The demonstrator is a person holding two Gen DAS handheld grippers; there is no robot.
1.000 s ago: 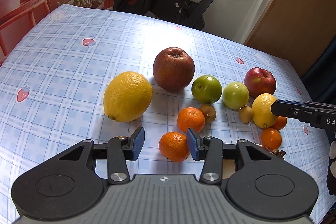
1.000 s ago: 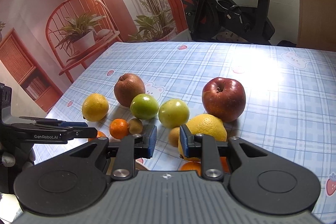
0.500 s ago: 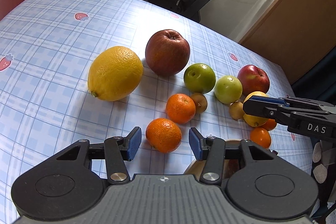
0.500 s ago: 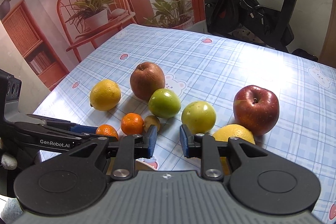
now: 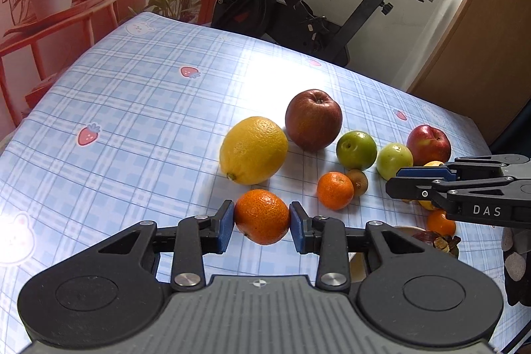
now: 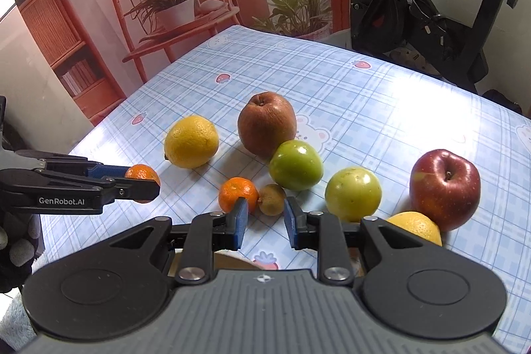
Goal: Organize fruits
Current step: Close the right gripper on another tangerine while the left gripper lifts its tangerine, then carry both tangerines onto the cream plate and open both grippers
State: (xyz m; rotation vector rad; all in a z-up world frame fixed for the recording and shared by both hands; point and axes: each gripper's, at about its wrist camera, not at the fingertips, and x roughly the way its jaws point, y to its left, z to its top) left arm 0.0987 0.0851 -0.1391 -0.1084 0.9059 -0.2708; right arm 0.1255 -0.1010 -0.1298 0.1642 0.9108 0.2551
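My left gripper (image 5: pixel 262 221) has a tangerine (image 5: pixel 262 214) between its blue pads, and both pads touch its sides as the jaws are closing. Just beyond it lie a lemon (image 5: pixel 254 150), a dark red apple (image 5: pixel 313 120), two green apples (image 5: pixel 356 150), a second tangerine (image 5: pixel 335 189), a kiwi (image 5: pixel 358 183) and a red apple (image 5: pixel 428 145). My right gripper (image 6: pixel 264 214) hovers in front of the kiwi (image 6: pixel 272 199), its jaws drawn in to a narrow gap with nothing between them. A second lemon (image 6: pixel 415 226) is half hidden behind its right finger.
A blue checked cloth covers the table (image 5: pixel 132 121), with bare room on its left half. An exercise bike (image 5: pixel 298 5) stands past the far edge and a wooden cabinet (image 5: pixel 481 55) at the right. A third tangerine (image 5: pixel 441 223) and a dark fruit (image 5: pixel 438 241) lie near the front right.
The left gripper's pads have come in onto the near tangerine, which now sits higher in its view. My right gripper has shifted left from the second lemon to the kiwi.
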